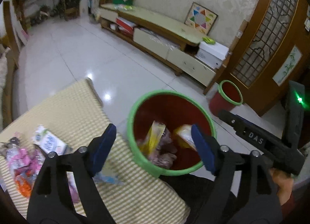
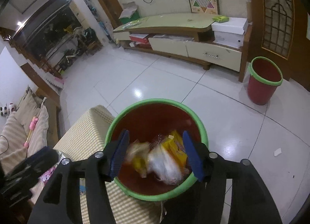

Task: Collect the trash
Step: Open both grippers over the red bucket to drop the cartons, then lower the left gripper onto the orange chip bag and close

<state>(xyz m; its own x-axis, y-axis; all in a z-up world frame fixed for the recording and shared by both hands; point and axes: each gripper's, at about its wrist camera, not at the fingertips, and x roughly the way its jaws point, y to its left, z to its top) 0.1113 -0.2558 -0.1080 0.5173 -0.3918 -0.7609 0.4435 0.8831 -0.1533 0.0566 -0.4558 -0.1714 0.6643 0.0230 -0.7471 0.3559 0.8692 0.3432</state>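
White glossy floor tiles (image 2: 174,80) fill the middle of both views, reflecting ceiling lights. Along the far wall in the upper part of each frame runs a long, low cream-and-wood television cabinet (image 2: 180,36), with a colourful star-patterned Chinese checkers board (image 2: 202,0) leaning above it and a white cardboard box (image 2: 228,28) at its right end. A carved wooden door (image 2: 275,14) stands at the upper right, and a second red bin with a green rim (image 2: 264,80) sits on the floor below it.

A yellow-and-white checked cloth-covered table surface (image 1: 64,107) occupies the lower left. Just beside its edge, at lower centre, stands the red plastic trash bin with a green rim (image 2: 155,103). Inside it lie yellow and clear plastic wrappers (image 2: 164,158), blurred as if dropping.

The step in hand appears to be the release of trash into the bin. The right gripper (image 2: 155,154), black with blue pads, hangs over the bin mouth with its jaws parted and nothing pressed between them. The left gripper (image 1: 155,148) also stands wide apart and empty, partly over the bin rim.

More trash remains on the table at the lower left of the left view: pink wrappers (image 1: 19,158), a white tissue packet (image 1: 49,142) and an orange wrapper (image 1: 24,185). The next move likely calls for swinging back over the table and closing on one of these.
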